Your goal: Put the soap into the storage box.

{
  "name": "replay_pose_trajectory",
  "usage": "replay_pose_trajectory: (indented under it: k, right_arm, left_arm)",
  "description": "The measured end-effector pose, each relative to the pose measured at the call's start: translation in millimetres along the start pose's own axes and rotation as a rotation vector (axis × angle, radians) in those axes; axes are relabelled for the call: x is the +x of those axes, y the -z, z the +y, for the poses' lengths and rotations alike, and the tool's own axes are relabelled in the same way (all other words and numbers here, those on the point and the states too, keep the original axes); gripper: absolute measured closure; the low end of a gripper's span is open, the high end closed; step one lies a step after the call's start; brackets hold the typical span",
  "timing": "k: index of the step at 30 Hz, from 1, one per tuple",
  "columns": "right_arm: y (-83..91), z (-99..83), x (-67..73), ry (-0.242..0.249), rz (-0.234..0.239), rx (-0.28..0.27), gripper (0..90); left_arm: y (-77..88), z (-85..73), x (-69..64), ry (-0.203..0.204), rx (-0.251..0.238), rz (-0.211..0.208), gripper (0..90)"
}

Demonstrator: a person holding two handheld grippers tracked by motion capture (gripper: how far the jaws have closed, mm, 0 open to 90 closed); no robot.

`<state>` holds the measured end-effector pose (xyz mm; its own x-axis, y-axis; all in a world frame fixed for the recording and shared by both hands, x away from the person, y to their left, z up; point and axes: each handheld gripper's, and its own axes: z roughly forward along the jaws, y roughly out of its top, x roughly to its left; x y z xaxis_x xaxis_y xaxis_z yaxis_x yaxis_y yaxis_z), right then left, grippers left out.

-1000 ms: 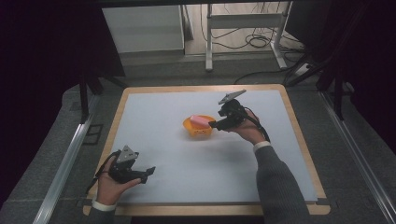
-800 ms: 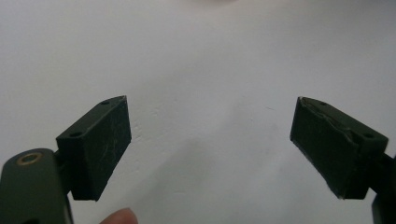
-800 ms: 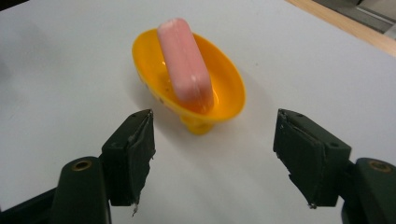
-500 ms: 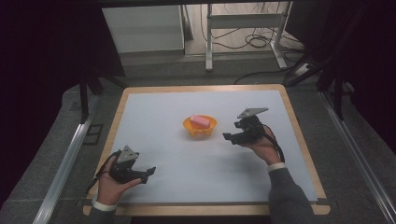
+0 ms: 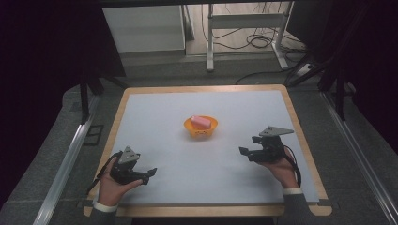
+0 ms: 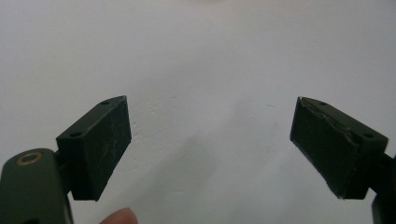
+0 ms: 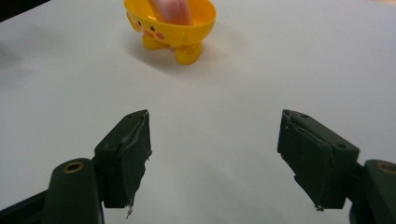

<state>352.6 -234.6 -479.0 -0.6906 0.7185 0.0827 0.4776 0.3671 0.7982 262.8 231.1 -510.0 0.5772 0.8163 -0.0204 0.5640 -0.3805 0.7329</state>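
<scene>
Right gripper empty, jaws just opening, clear table before yellow bowl

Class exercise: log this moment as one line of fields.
left tool: open, empty | right tool: opening, empty, apart from bowl | pink item: in yellow bowl

Grey floor, metal frame, floor cables

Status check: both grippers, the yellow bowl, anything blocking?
Left gripper open, empty, near table edge. Right gripper jaws just been opening, nothing between them, apart from yellow bowl. Pink piece lies in bowl. White tabletop between them bare.
</scene>
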Motion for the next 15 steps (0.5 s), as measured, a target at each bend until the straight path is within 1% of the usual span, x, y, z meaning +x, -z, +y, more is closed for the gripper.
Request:
replay_pose_trajectory:
  k: [2,4,5,7,12,14,15]
  right_arm:
    - [0.5,-2.8,0.1,-0.006,-0.002,-0.002,24.6]
    - [0.0,-5.5,-0.2,-0.003,-0.005,0.007,24.1]
    - [0.3,-5.8,-0.2,-0.001,-0.026,0.016,23.7]
    - [1.2,-6.3,0.0,-0.007,-0.022,0.005,23.5]
    - [0.2,-7.9,1.3,0.003,-0.042,0.008,22.7]
    - [-1.2,-10.3,1.8,0.006,-0.070,0.022,20.7]
    - [-1.2,-10.3,1.8,0.006,-0.070,0.022,20.7]
  left_arm:
    - [0.4,0.0,0.0,0.001,-0.001,0.001,13.0]
    - [0.6,0.1,0.0,0.002,-0.002,0.001,13.0]
    - [0.6,0.1,0.0,0.001,-0.002,0.001,13.0]
    - [0.9,0.1,-0.2,0.000,-0.002,0.001,13.0]
    - [-0.5,-0.1,-0.3,-0.006,0.003,0.004,13.0]
    - [-1.0,-0.1,-0.7,-0.006,0.005,0.005,13.0]
    - [-1.0,0.0,-0.7,-0.006,0.004,0.005,13.0]
